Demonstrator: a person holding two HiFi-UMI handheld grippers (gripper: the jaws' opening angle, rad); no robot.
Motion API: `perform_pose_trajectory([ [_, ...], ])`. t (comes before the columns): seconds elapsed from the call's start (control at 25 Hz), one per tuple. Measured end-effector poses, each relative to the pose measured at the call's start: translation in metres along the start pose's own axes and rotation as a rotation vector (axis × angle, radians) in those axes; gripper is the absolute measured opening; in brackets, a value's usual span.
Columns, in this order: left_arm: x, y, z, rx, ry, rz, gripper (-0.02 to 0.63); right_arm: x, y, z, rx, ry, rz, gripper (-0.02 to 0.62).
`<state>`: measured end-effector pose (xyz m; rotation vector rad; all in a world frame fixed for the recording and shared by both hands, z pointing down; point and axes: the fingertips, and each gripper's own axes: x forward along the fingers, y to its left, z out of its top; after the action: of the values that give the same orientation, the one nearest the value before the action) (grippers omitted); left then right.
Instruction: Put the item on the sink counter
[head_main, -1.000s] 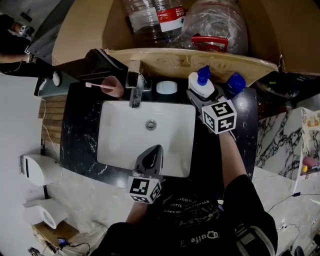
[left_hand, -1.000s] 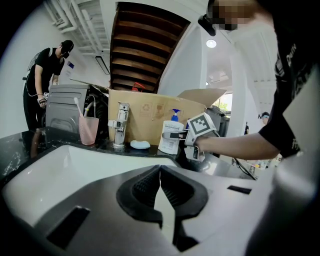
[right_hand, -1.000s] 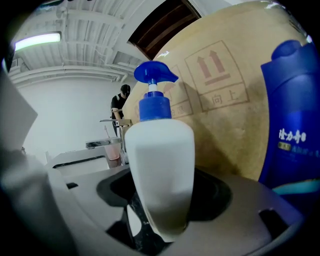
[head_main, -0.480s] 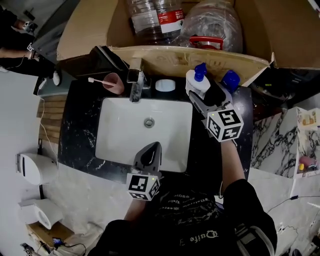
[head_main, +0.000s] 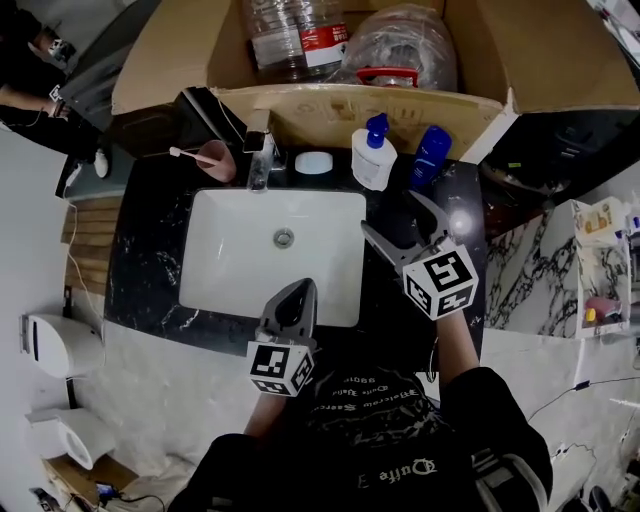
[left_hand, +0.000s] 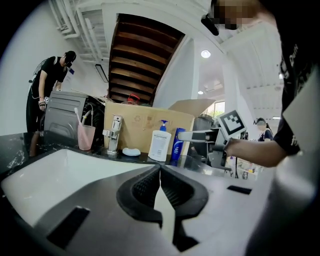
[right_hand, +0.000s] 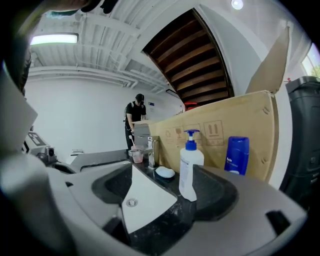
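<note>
A white pump bottle (head_main: 372, 158) with a blue pump stands upright on the black marble counter (head_main: 150, 250) behind the white sink (head_main: 240, 270), beside a blue bottle (head_main: 430, 157). My right gripper (head_main: 394, 214) hovers over the counter's right side, a short way in front of both bottles. Its jaws have just opened wide, with nothing between them. In the right gripper view the pump bottle (right_hand: 190, 167) stands ahead of the gripper (right_hand: 165, 192), apart from its pads. My left gripper (head_main: 300, 291) is shut and empty over the sink's near edge, as the left gripper view (left_hand: 160, 172) confirms.
A faucet (head_main: 258, 160), a soap bar (head_main: 313, 162) and a pink cup (head_main: 218, 160) with a toothbrush line the counter's back. An open cardboard box (head_main: 330, 100) holding large plastic bottles rises behind. A person (left_hand: 50, 100) stands at far left. A white dispenser (head_main: 55, 345) hangs at the left.
My right gripper has let go of the white pump bottle, opened wide and drawn back toward me. The bottle stays upright on the counter. The left gripper stays shut near the sink's edge.
</note>
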<state>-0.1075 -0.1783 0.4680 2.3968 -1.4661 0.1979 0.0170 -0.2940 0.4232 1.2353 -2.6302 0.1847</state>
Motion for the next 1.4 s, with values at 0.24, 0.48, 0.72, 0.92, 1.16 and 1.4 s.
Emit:
perform_pose_trajectory([
  [0.24,-0.005,-0.019,0.001,-0.002,-0.027,-0.034,0.008,-0.041,0.021,-0.010,0.071,-0.043,-0.040,0.371],
  [0.48,-0.011,-0.033,0.000,0.001,-0.047,-0.057,0.008,-0.073,0.034,-0.021,0.128,-0.085,-0.087,0.368],
  [0.72,-0.014,-0.041,-0.002,-0.001,-0.059,-0.062,0.008,-0.093,0.052,-0.047,0.170,-0.056,-0.088,0.368],
  [0.92,-0.015,-0.050,-0.005,0.002,-0.058,-0.066,0.008,-0.105,0.057,-0.063,0.188,-0.032,-0.104,0.354],
  [1.16,-0.018,-0.057,-0.006,-0.006,-0.068,-0.057,0.008,-0.112,0.046,-0.063,0.128,-0.021,-0.159,0.303],
  [1.4,-0.014,-0.065,-0.003,0.015,-0.079,-0.053,0.008,-0.120,0.036,-0.068,0.115,-0.003,-0.195,0.172],
])
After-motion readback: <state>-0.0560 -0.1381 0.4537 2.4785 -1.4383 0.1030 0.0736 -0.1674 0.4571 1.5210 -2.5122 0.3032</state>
